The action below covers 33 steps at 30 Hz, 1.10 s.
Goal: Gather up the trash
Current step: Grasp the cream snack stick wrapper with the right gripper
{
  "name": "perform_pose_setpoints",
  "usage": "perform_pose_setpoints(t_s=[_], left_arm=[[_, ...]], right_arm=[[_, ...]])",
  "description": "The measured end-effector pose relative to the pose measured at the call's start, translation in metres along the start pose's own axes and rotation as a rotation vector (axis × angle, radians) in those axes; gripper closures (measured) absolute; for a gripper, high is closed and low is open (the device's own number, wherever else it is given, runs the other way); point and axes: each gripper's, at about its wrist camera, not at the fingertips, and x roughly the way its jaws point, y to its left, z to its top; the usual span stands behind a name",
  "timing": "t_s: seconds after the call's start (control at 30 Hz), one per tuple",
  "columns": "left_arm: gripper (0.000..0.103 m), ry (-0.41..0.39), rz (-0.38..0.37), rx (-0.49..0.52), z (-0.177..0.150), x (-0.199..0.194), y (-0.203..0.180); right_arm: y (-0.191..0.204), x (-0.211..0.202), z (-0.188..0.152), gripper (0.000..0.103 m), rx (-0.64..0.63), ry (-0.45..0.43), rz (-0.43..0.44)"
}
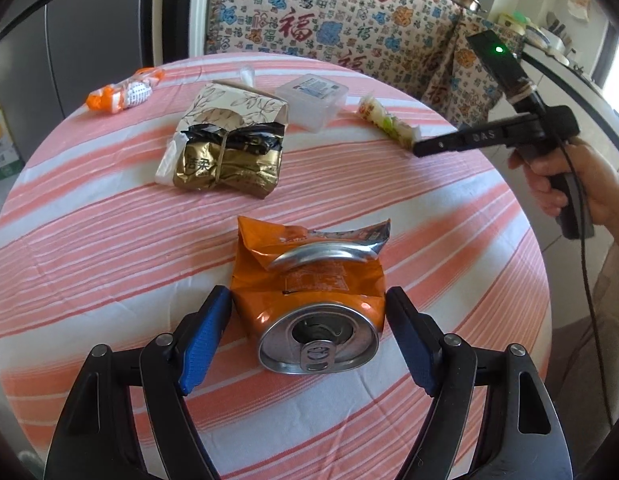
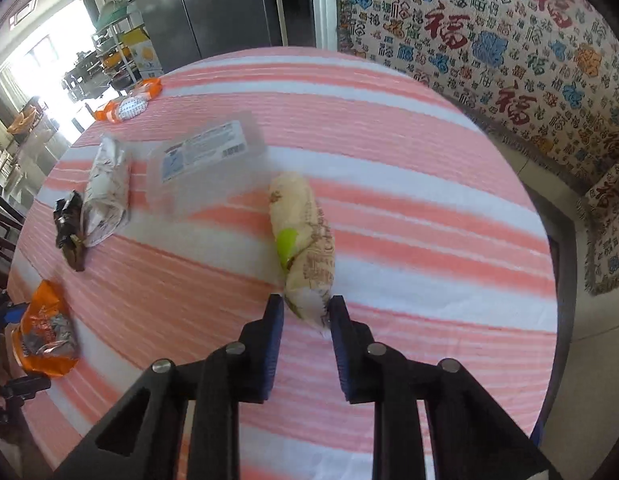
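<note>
A crushed orange can (image 1: 309, 300) lies on the striped round table (image 1: 109, 240), between the blue pads of my left gripper (image 1: 309, 304). The jaws stand wide on either side of it, at or near its sides. My right gripper (image 2: 307, 310) is open around the near end of a cream rolled wrapper with a green patch (image 2: 303, 240); it also shows in the left wrist view (image 1: 385, 120), with the right gripper (image 1: 421, 146) at its end. The can shows at the left edge of the right wrist view (image 2: 45, 332).
A gold and black packet on a leaf-print paper bag (image 1: 229, 144), a clear plastic box (image 1: 313, 98) and an orange-white wrapper (image 1: 125, 92) lie further back. A patterned cloth (image 1: 329, 12) hangs behind the table. A dark fridge (image 2: 213, 4) stands at left.
</note>
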Motion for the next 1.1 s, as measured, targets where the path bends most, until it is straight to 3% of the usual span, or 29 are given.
perform_pose_setpoints(t_s=[0.17, 0.23, 0.3, 0.33, 0.37, 0.47, 0.67, 0.73, 0.77, 0.8, 0.83, 1.1], left_arm=[[0.023, -0.001, 0.010, 0.007, -0.003, -0.001, -0.004], [0.023, 0.000, 0.005, 0.004, -0.003, -0.001, -0.005], [0.022, 0.009, -0.011, 0.009, -0.003, 0.000, -0.005], [0.022, 0.010, -0.011, 0.015, -0.003, 0.000, -0.006], [0.022, 0.010, -0.009, 0.024, -0.004, -0.001, -0.008], [0.022, 0.016, -0.017, 0.041, -0.005, -0.002, -0.010], [0.018, 0.027, 0.001, 0.048, -0.006, 0.002, -0.012], [0.021, 0.021, 0.001, 0.043, -0.004, 0.002, -0.011], [0.023, 0.020, -0.002, 0.037, -0.004, 0.002, -0.011], [0.023, 0.019, -0.003, 0.030, -0.004, 0.002, -0.010], [0.023, 0.015, 0.000, 0.021, -0.004, 0.002, -0.008], [0.023, -0.040, -0.011, -0.024, 0.005, -0.011, -0.012]], right_arm=[[0.021, -0.027, -0.057, 0.087, 0.168, 0.080, 0.144], [0.033, -0.037, -0.074, 0.086, 0.134, 0.064, 0.109], [0.035, -0.046, -0.077, 0.068, 0.110, 0.028, 0.076], [0.032, -0.051, -0.074, 0.050, 0.106, -0.001, 0.048], [0.029, -0.057, -0.068, 0.044, 0.106, -0.039, 0.014], [0.019, -0.062, -0.038, 0.044, 0.089, -0.093, -0.047], [0.007, -0.017, 0.012, 0.043, 0.110, -0.035, -0.090], [0.007, -0.005, 0.018, 0.044, 0.120, -0.025, -0.083], [0.008, 0.000, 0.020, 0.050, 0.132, -0.013, -0.080], [0.008, 0.005, 0.020, 0.062, 0.144, 0.002, -0.074], [0.006, 0.009, 0.020, 0.082, 0.153, 0.022, -0.069], [0.010, -0.042, -0.017, 0.085, 0.183, -0.044, 0.004]])
